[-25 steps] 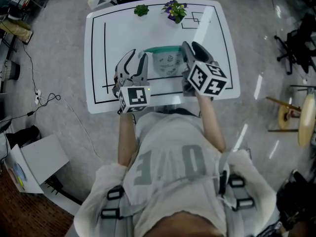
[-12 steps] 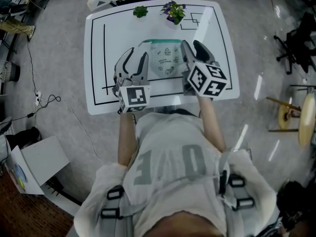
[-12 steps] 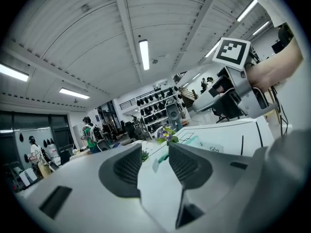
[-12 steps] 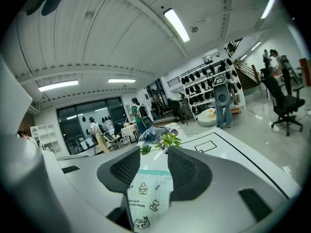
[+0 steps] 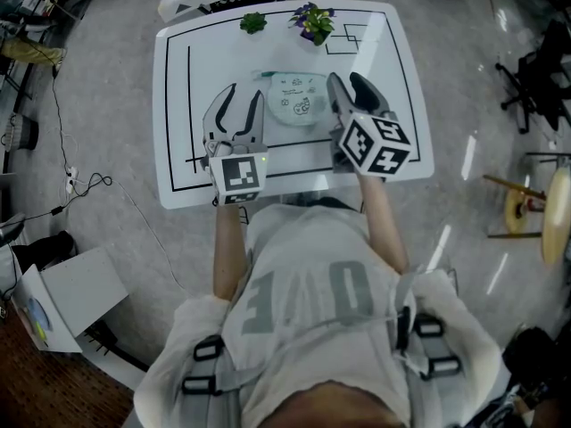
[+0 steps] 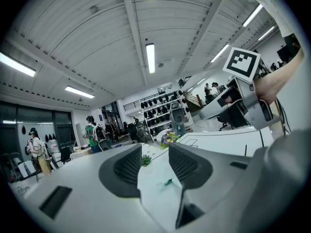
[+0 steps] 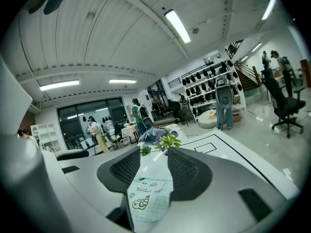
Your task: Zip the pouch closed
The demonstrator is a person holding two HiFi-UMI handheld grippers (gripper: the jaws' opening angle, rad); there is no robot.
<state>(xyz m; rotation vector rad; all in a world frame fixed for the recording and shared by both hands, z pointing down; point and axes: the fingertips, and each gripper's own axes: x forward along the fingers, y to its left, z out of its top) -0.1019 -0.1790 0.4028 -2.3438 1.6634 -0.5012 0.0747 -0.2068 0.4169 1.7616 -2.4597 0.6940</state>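
The pouch, white with small drawings and a teal zipper along its far edge, lies flat on the white table between my two grippers. My left gripper hovers just left of it, open and holding nothing. In the left gripper view the left gripper frames bare table and a small green zipper pull. My right gripper stands open at the pouch's right edge. In the right gripper view the pouch shows low between the spread jaws of the right gripper, and the pads do not press on it.
Two small potted plants stand at the table's far edge, a green one and a purple-flowered one. Black lines mark the tabletop. A black office chair stands on the floor to the right, and a box to the left.
Both grippers held the pouch upright between them, then opened. The pouch dropped flat onto the table. The left gripper rose slightly and drew away from the pouch.
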